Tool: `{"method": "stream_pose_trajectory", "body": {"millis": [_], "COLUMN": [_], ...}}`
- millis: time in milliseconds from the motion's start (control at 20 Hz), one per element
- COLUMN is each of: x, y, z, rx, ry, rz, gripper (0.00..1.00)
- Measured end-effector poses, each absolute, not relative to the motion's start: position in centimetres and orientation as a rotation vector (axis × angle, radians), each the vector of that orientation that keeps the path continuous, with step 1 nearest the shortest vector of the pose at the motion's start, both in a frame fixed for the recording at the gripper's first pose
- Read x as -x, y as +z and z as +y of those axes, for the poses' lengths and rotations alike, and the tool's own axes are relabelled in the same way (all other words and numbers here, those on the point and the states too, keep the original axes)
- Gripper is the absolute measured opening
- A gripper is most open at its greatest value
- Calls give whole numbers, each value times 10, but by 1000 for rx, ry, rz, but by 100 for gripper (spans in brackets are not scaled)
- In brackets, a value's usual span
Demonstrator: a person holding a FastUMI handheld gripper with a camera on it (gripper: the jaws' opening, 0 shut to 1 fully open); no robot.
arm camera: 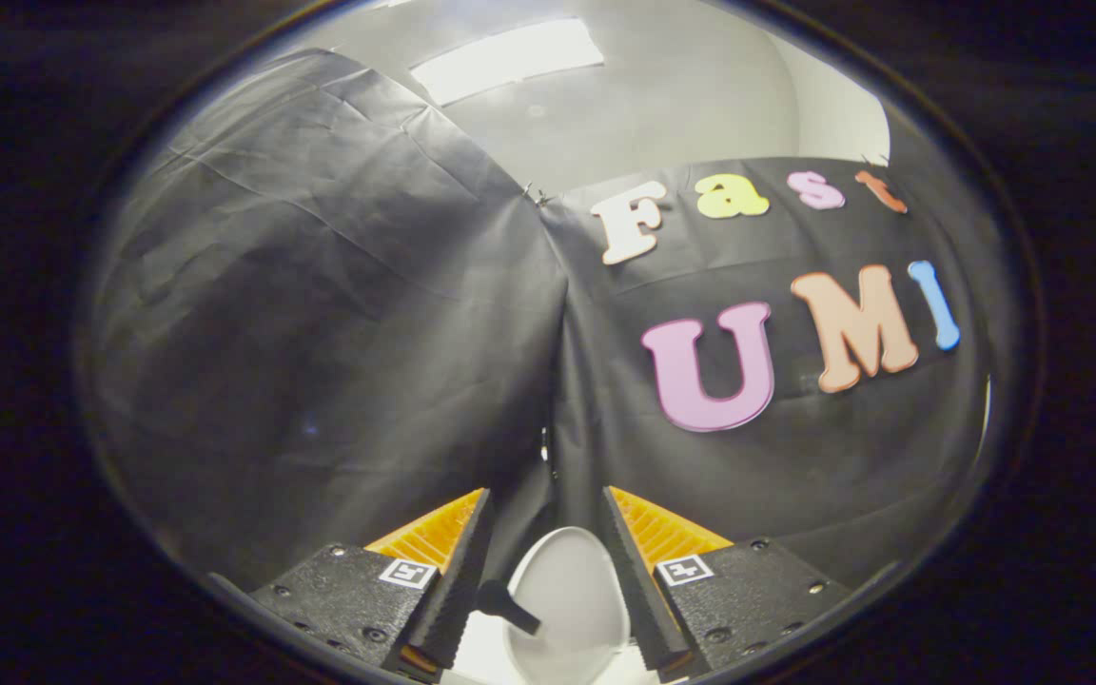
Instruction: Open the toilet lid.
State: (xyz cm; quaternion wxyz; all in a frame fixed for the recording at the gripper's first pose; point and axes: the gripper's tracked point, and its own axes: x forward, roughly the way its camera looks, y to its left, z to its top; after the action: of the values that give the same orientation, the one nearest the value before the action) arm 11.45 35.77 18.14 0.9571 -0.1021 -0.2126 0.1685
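Gripper view: the gripper (548, 533) is seen with its two fingers spread apart, one finger (448, 580) on the left and the other on the right, and nothing is pinched between them. The toilet lid (572, 595), a pale oval shape, is seen in the gap between the fingers, low down and close to them. It appears to be raised and facing the camera, though this cannot be settled from so small and partly hidden a patch. A short dark stub (508, 606) is seen lying across the lid's left side, just beside the inner face of the left finger; what it belongs to cannot be told. The lid's right edge is hidden behind the right finger, so whether it is touched there cannot be told. Beyond the fingers, the booth's black cloth wall (320, 333) is seen, creased and meeting in a corner straight ahead. Above the cloth a pale ceiling (662, 105) is seen, with a bright rectangular light panel (505, 57) set in it.
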Motion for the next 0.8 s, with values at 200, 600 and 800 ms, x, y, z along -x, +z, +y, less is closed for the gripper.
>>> {"method": "stream_pose_trajectory", "body": {"millis": [200, 600, 800], "x": [-87, -57, -51], "y": [195, 169, 131], "z": [308, 172, 91], "rx": [273, 310, 203], "ry": [258, 103, -1], "rz": [-444, -378, -296], "gripper": [72, 78, 73]}}
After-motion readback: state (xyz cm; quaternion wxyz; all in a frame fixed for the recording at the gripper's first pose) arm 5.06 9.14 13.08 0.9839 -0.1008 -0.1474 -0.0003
